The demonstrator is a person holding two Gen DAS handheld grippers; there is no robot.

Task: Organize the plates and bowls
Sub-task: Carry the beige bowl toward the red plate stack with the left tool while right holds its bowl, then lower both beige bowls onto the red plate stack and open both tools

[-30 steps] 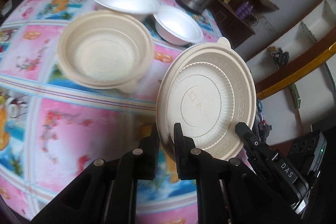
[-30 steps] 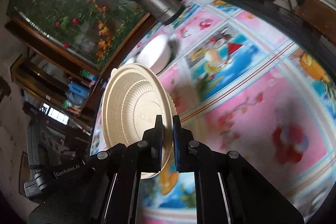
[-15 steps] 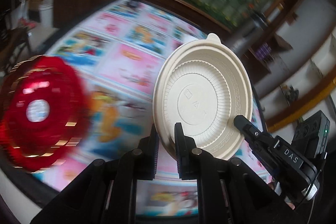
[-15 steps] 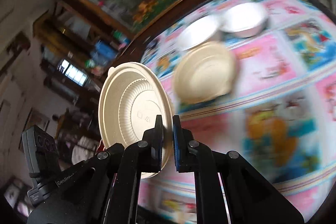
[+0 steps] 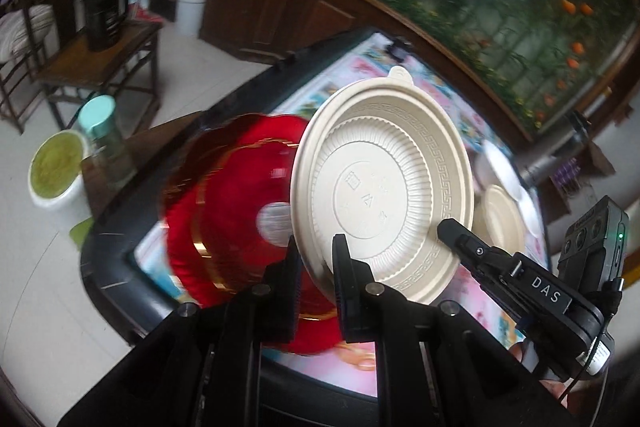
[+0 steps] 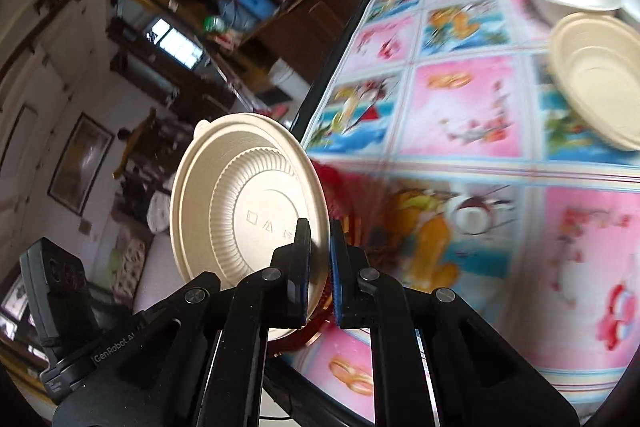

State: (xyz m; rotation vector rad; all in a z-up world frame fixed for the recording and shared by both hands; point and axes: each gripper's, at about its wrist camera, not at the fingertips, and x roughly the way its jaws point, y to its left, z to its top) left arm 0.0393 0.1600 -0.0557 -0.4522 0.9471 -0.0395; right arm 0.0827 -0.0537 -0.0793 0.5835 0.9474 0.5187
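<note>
Beige plate carried by 2 grippers toward the red plate

Left gripper (image 5: 316, 263) and right gripper (image 6: 319, 259) each pinch opposite rim edges of the beige plate (image 5: 384, 187), tilted on edge just ahead, likely for steadiness; the red plate (image 5: 236, 211) lies just beyond it, the beige bowl (image 6: 600, 83) farther right.

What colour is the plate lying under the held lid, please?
Red with gold trim, clearest in the left wrist view.
</note>
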